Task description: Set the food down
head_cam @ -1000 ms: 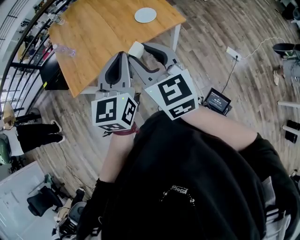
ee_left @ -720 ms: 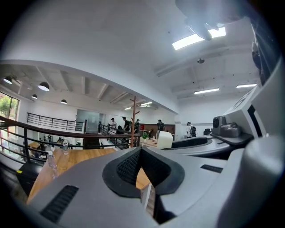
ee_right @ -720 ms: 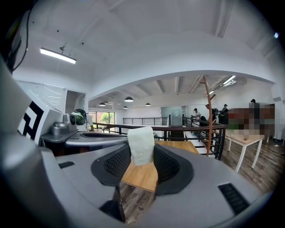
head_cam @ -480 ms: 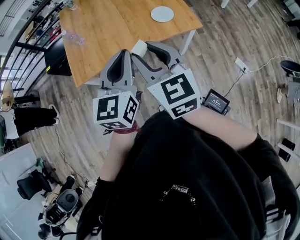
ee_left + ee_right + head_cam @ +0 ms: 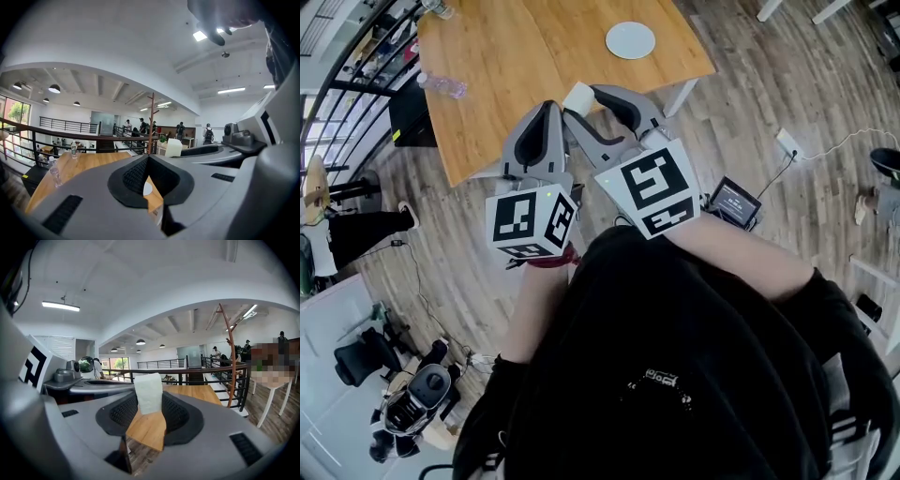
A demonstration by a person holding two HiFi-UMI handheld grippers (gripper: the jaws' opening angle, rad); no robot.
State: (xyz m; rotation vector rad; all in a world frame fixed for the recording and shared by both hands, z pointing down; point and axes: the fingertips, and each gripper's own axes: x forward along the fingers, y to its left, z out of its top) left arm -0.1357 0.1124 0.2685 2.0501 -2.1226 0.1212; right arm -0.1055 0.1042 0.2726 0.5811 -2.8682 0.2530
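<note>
The food is a white rectangular block [image 5: 149, 393] standing upright between my right gripper's [image 5: 150, 404] black pads, which are shut on it. In the head view the block [image 5: 577, 94] shows at the tip of the right gripper [image 5: 589, 105], over the near edge of the wooden table [image 5: 516, 56]. A white plate [image 5: 630, 40] lies at the table's far right. My left gripper [image 5: 547, 109] is held just left of the block, its jaw tips touching with nothing between them. The left gripper view shows its closed tips [image 5: 149, 157], with the block [image 5: 174, 147] to the right.
A clear plastic bottle [image 5: 441, 86] lies near the table's left side. On the wood floor to the right are a small screen device [image 5: 733, 201] and a power strip [image 5: 789, 142]. A black railing [image 5: 187, 372] and a wooden coat stand [image 5: 228, 357] are beyond the table.
The table and plate have shifted right and slightly closer in the head view as the person moves. Both grippers keep their pose, the block still held.
</note>
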